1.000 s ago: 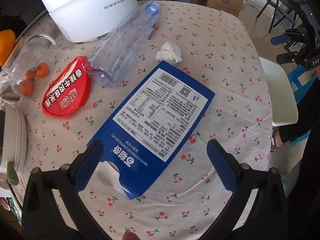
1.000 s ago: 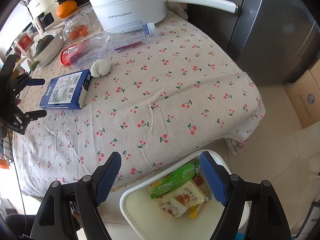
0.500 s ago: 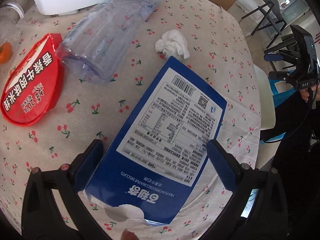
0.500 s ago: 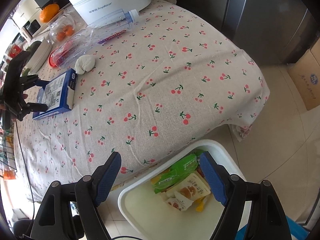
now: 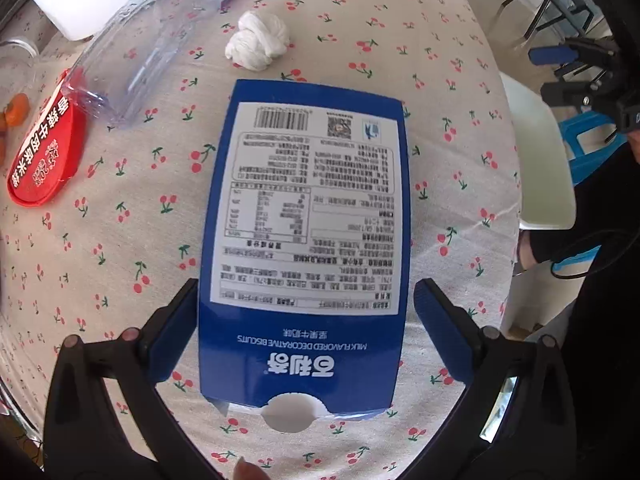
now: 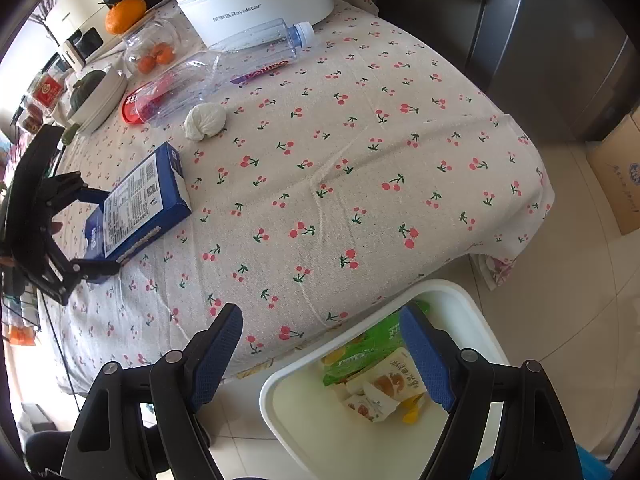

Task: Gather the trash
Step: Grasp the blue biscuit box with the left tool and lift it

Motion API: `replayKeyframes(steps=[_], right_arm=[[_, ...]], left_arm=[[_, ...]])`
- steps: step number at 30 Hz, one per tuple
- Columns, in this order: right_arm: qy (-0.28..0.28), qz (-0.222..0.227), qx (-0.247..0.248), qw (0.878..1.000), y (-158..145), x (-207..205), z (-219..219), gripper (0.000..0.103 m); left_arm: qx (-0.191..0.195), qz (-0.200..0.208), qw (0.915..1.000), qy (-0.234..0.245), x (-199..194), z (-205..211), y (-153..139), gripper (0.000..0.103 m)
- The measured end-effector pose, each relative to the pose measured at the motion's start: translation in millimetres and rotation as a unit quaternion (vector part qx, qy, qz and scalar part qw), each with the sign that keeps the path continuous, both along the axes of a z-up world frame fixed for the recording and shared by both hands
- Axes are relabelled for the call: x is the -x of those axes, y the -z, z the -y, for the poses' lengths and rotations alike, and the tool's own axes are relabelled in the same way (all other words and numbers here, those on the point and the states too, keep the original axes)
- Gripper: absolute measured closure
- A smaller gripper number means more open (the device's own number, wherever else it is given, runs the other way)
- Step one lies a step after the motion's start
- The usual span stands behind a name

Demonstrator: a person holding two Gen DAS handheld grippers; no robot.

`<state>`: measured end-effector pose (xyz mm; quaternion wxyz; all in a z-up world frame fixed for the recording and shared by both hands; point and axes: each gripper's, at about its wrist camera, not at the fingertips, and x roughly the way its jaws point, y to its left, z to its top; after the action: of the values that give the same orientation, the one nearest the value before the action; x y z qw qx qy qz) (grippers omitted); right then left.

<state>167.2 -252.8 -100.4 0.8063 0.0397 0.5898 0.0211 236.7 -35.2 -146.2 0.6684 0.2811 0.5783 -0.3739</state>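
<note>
Left gripper (image 5: 306, 312) stands wide open, straddling the flat blue cardboard biscuit box (image 5: 304, 240) lying on the cherry-print tablecloth (image 5: 120, 240), gripping nothing; closing unevenly could skew the box toward the crumpled white tissue (image 5: 258, 44) beyond

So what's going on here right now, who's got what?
The left gripper straddles the blue biscuit box lying flat on the cherry-print tablecloth, jaws open on either side, not visibly clamped. The right gripper hangs open and empty over the white bin beside the table, which already holds wrappers. A crumpled tissue, a clear plastic bottle and a red lid are on the table too.
</note>
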Motion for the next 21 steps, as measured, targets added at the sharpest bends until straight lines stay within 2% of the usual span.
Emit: replayKeyframes(steps=[2, 4, 6, 9, 12, 15, 18, 21], right_arm=[[0.005, 0.003, 0.0, 1.0, -0.4, -1.2, -0.5, 0.021], [0.01, 0.006, 0.001, 1.0, -1.3, -2.7, -1.9, 0.021], [0.013, 0.011, 0.002, 1.0, -2.1, -4.3, -3.2, 0.021], [0.015, 0.021, 0.001, 1.0, -0.9, -7.1, -5.5, 0.021], [0.015, 0.021, 0.001, 1.0, 2.5, -13.0, -8.6, 0.021], [0.016, 0.023, -0.002, 1.0, 3.8, -22.9, -16.0, 0.021], [0.018, 0.028, -0.021, 0.999, 5.3, -37.6, -28.7, 0.021], [0.003, 0.051, -0.04, 0.998, 6.7, -55.1, -49.8, 0.021]], left_arm=[[-0.02, 0.019, 0.9996, -0.003, 9.2, 6.1, 4.5, 0.001], [-0.026, 0.028, 0.999, -0.025, 13.8, 10.0, 7.3, 0.0], [-0.012, 0.027, 0.9965, -0.078, 11.7, 5.9, 7.7, 0.001], [0.024, 0.024, 0.9867, -0.159, 11.3, -7.6, 6.7, 0.005], [0.071, 0.01, 0.966, -0.248, 17.5, -24.7, 2.5, 0.007], [0.107, -0.003, 0.9448, -0.31, 30.7, -40.4, -4.3, 0.009], [0.126, 0.016, 0.9275, -0.352, 44.5, -56.7, -21.7, 0.01], [0.156, 0.034, 0.9029, -0.399, 57.8, -81.8, -41.7, 0.011]])
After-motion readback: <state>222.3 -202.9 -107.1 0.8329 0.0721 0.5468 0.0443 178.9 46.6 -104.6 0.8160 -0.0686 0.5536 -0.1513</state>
